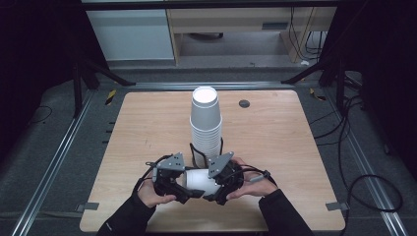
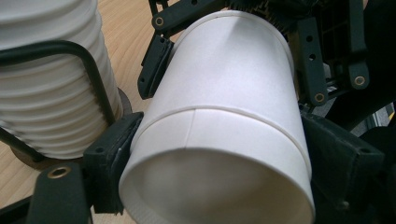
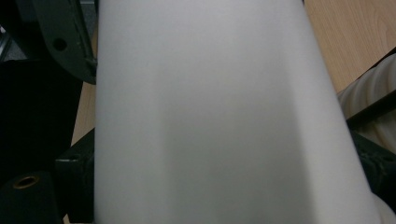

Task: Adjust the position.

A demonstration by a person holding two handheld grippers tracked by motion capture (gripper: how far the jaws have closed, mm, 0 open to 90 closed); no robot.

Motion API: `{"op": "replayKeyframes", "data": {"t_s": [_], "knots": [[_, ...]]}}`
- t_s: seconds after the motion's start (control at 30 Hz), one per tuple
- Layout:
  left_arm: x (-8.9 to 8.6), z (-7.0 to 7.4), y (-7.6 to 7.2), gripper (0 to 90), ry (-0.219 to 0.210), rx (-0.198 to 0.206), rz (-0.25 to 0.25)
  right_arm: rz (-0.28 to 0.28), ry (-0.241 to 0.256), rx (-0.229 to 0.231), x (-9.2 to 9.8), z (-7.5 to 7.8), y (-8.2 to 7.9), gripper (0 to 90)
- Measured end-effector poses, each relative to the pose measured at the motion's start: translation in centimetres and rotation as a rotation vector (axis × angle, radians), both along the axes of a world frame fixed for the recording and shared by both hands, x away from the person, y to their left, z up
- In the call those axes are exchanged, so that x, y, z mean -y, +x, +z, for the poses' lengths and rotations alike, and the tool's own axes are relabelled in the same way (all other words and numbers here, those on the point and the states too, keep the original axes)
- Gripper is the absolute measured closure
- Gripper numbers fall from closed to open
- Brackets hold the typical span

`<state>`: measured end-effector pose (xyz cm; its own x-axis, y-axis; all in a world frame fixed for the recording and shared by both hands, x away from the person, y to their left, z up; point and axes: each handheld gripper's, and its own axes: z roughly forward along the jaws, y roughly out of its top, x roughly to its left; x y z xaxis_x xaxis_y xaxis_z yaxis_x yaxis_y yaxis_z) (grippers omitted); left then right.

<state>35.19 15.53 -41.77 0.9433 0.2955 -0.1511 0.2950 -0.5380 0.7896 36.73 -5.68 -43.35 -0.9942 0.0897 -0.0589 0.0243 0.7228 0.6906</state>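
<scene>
Paper cups [image 2: 224, 116], two nested and lying sideways, are pinched between both grippers just in front of the tall cup stack.

Nearest the lens in the left gripper view is the open mouth of the outer cup, with the left gripper [image 1: 183, 189] clamped across its rim end, one black jaw on each side; beyond it the right gripper [image 1: 215, 189] is closed on the narrower inner cup's body. Holding one cup each at opposite ends looks meant to let the hands pull the pair apart. Behind both grippers, close to their tips, the cup stack [image 1: 205, 125] stands mouth-down in its wire holder [image 1: 195, 153] on the wooden table [image 1: 275, 147], likely where the pair came from.
</scene>
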Motion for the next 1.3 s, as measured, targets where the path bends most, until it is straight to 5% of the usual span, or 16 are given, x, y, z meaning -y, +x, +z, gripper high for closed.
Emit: {"op": "replayKeyframes", "data": {"t_s": [0.8, 1.1, 1.3], "knots": [[0.0, 0.1, -0.3, 19.8, -0.005, 0.008, 0.0, 0.008, 0.017, -0.023, 0.0, -0.1, 0.0, 4.2], [-1.6, 1.0, -0.1, 19.6, -0.079, 0.024, 0.025, -0.037, 0.104, -0.017, 2.1, 1.4, 0.1, 2.9], [-2.7, 1.4, 0.0, 19.4, -0.169, 0.056, 0.044, -0.088, 0.189, -0.027, 3.9, 1.8, -0.1, 2.8]]}}
